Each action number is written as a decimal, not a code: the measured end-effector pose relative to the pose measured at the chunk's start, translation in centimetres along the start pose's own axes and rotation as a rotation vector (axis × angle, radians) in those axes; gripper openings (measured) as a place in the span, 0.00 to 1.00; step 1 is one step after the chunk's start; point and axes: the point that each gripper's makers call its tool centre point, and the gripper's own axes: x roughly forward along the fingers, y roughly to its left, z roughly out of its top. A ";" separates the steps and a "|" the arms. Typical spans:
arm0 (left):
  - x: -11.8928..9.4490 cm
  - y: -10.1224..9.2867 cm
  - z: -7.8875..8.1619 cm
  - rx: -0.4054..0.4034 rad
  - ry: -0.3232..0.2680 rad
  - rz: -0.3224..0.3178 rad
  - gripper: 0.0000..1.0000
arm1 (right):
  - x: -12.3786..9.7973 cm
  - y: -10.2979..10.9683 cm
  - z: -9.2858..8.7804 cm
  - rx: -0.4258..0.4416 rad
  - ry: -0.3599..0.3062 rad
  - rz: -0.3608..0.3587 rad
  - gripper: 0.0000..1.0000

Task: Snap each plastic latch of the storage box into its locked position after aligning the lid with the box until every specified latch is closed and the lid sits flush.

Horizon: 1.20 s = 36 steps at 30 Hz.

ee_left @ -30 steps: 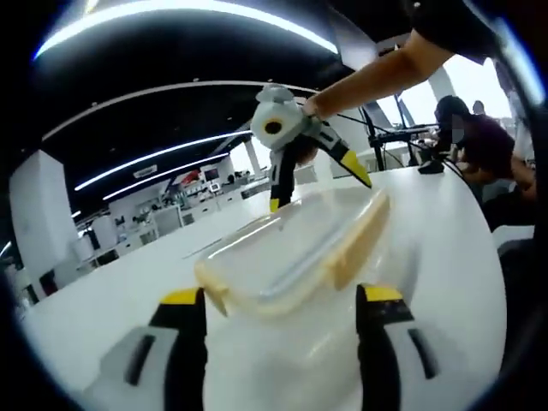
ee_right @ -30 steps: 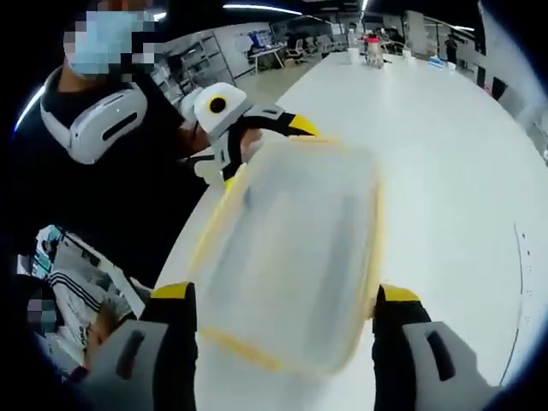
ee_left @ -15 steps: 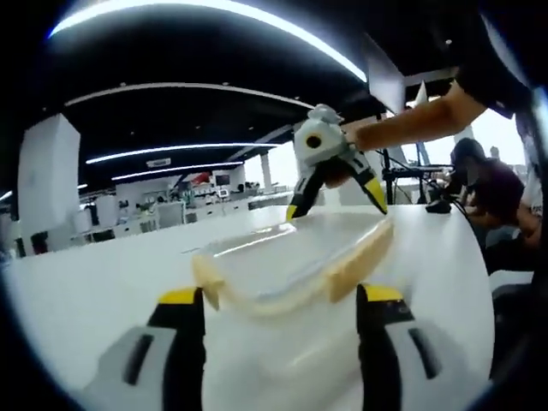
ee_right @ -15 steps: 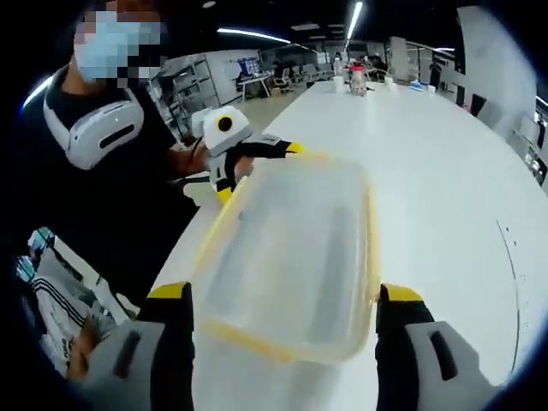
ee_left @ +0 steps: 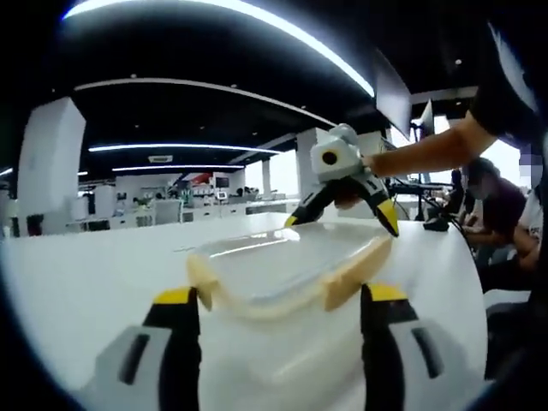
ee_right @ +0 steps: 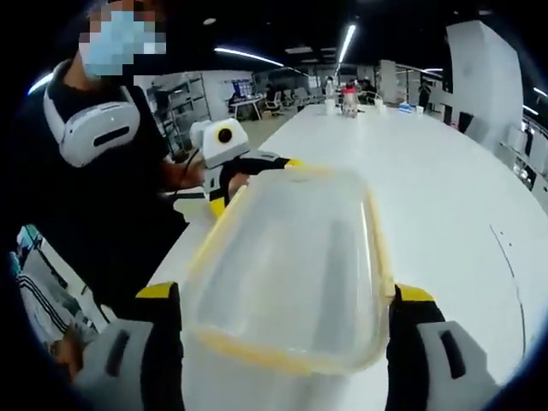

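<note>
The clear storage box (ee_right: 291, 265) sits on the white table (ee_right: 454, 180), its lid (ee_left: 287, 261) on top. The left gripper (ee_left: 278, 301) is spread wide at one short end of the box, the right gripper (ee_right: 287, 301) splayed just as wide at the other; neither grips anything. The risk, as I judge it: press a yellow latch (ee_left: 355, 272) while the lid is skewed and the box skates across the table

1 storage box (ee_right: 287, 265) with 1 lid (ee_left: 287, 261), 2 tongs (ee_left: 342, 214) (ee_right: 244, 184), 1 white table (ee_right: 445, 188).
</note>
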 end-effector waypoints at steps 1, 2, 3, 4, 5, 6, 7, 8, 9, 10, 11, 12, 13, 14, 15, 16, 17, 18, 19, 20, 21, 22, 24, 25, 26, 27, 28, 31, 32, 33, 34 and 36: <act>0.0 0.0 0.0 0.000 0.006 0.000 0.74 | 0.1 0.0 0.0 -0.001 -0.003 -0.003 1.00; 0.1 0.0 0.0 -0.002 0.014 0.000 0.74 | 0.1 0.0 0.1 0.000 -0.001 -0.005 1.00; 0.1 0.0 0.0 -0.004 0.031 0.000 0.73 | 0.3 0.2 0.1 0.001 0.003 -0.007 1.00; 0.1 0.0 0.0 -0.004 0.039 0.001 0.73 | 0.3 0.2 0.1 0.001 0.005 -0.007 1.00; 0.2 0.0 0.1 -0.004 0.047 0.001 0.72 | 0.3 0.2 0.1 0.003 0.008 -0.008 1.00; 0.2 0.0 0.0 -0.005 0.049 0.000 0.72 | 0.4 0.2 0.1 0.003 0.009 -0.009 1.00; 0.1 0.1 0.0 -0.010 0.061 0.002 0.72 | 0.4 0.2 0.1 0.004 0.009 -0.010 1.00; 0.1 0.1 0.0 -0.013 0.069 0.006 0.72 | 0.5 0.3 0.1 0.004 0.009 -0.011 1.00; 0.1 0.1 0.0 -0.016 0.075 0.008 0.71 | 0.6 0.4 0.1 0.004 0.009 -0.013 1.00; 0.2 0.1 0.0 -0.017 0.079 0.009 0.71 | 0.6 0.4 0.1 0.005 0.010 -0.014 1.00; 0.2 0.2 -0.1 -0.020 0.083 0.011 0.71 | 0.7 0.4 0.1 0.005 0.011 -0.015 1.00; 0.1 0.1 0.0 -0.021 0.084 0.012 0.71 | 0.7 0.4 0.1 0.004 0.010 -0.015 1.00; 0.1 0.0 0.0 -0.024 0.085 0.014 0.70 | 0.7 0.5 0.1 0.002 0.004 -0.016 1.00; 0.1 -0.1 0.0 -0.026 0.085 0.016 0.70 | 0.8 0.5 0.1 0.000 -0.006 -0.017 1.00; 0.1 -0.1 0.0 -0.026 0.085 0.016 0.70 | 0.8 0.6 0.2 -0.003 -0.019 -0.019 1.00; 0.2 -0.1 0.0 -0.030 0.084 0.017 0.70 | 0.8 0.6 0.2 -0.005 -0.026 -0.020 1.00; 0.3 -0.1 -0.1 -0.035 0.082 0.022 0.70 | 0.8 0.6 0.3 -0.006 -0.029 -0.021 1.00; 0.3 -0.2 0.0 -0.038 0.082 0.026 0.70 | 0.9 0.6 0.3 -0.007 -0.029 -0.021 1.00; 0.4 -0.3 0.0 -0.040 0.083 0.029 0.70 | 0.9 0.6 0.3 -0.007 -0.027 -0.020 1.00; 0.4 -0.2 0.0 -0.040 0.087 0.030 0.70 | 1.0 0.6 0.3 -0.006 -0.024 -0.019 1.00; 0.4 -0.2 -0.1 -0.042 0.087 0.031 0.70 | 1.0 0.7 0.3 -0.006 -0.021 -0.019 1.00; 0.4 -0.1 -0.1 -0.041 0.080 0.031 0.70 | 1.0 0.7 0.3 -0.006 -0.020 -0.019 1.00; 0.4 -0.1 -0.1 -0.040 0.071 0.032 0.71 | 1.1 0.8 0.3 -0.005 -0.017 -0.020 1.00; 0.3 -0.1 0.0 -0.037 0.060 0.031 0.71 | 1.1 0.8 0.3 -0.005 -0.021 -0.020 1.00; 0.4 -0.1 -0.1 -0.032 0.039 0.029 0.71 | 1.1 0.8 0.3 -0.006 -0.023 -0.021 1.00; 0.4 -0.1 -0.1 -0.027 0.020 0.025 0.72 | 1.1 0.9 0.4 -0.007 -0.027 -0.022 1.00; 0.3 0.0 -0.2 -0.025 0.017 0.022 0.73 | 1.1 0.9 0.4 -0.008 -0.031 -0.023 1.00; 0.4 -0.1 0.0 -0.020 0.008 0.020 0.73 | 1.0 1.0 0.5 -0.016 -0.069 -0.027 1.00; 0.4 -0.1 0.0 -0.018 0.009 0.022 0.74 | 0.9 1.1 0.6 -0.024 -0.082 -0.031 1.00; 0.4 -0.1 0.1 -0.015 0.011 0.022 0.74 | 0.8 1.1 0.6 -0.027 -0.086 -0.034 1.00; 0.4 -0.1 0.1 -0.012 0.012 0.024 0.74 | 0.8 1.2 0.7 -0.032 -0.091 -0.039 1.00; 0.5 -0.1 0.1 -0.011 0.017 0.025 0.75 | 0.9 1.1 0.8 -0.031 -0.095 -0.041 1.00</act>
